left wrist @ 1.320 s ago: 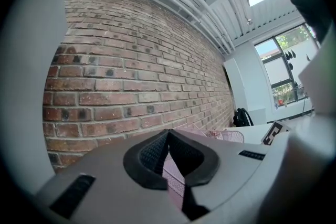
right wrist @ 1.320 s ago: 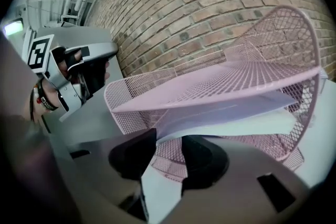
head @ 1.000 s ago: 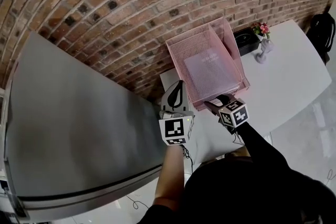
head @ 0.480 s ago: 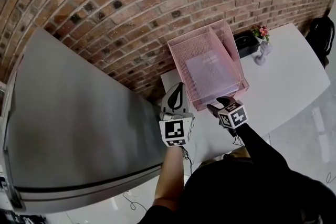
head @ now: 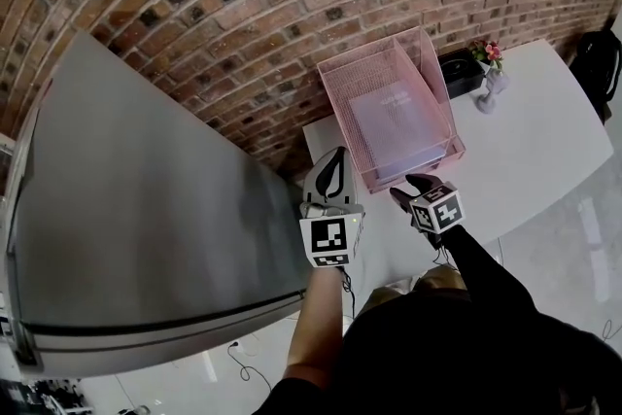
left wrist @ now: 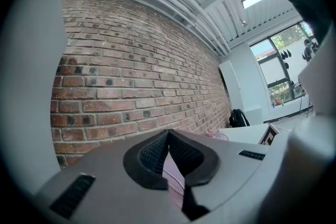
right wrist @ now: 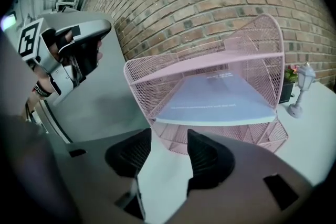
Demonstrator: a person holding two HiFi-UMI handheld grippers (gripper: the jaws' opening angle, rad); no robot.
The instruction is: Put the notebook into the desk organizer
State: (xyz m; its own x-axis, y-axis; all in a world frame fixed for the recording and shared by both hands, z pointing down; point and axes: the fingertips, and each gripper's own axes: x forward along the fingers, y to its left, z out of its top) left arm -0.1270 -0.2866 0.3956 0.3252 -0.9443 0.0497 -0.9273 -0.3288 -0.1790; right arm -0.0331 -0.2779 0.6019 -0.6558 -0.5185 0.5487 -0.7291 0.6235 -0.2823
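Notebook point(head: 397, 123) lies in desk organizer point(head: 374, 73); left claw point(head: 334, 156) together, right claw point(head: 408, 187) apart, empty, just been closing.

- Left gripper point(head: 333, 156): pale grey shell, black ribbed pads point(left wrist: 154, 155), black-and-white marker cube point(head: 328, 241).
- Right gripper point(head: 409, 190): grey body, matching tilted cube point(head: 437, 209).
- Black long sleeve point(head: 486, 272) on the right arm.

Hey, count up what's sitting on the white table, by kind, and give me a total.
Pink mesh desk organizer: 1
Notebook, lying flat inside the organizer: 1
Black pot with pink flowers: 1
Small grey ornament: 1
Total: 4
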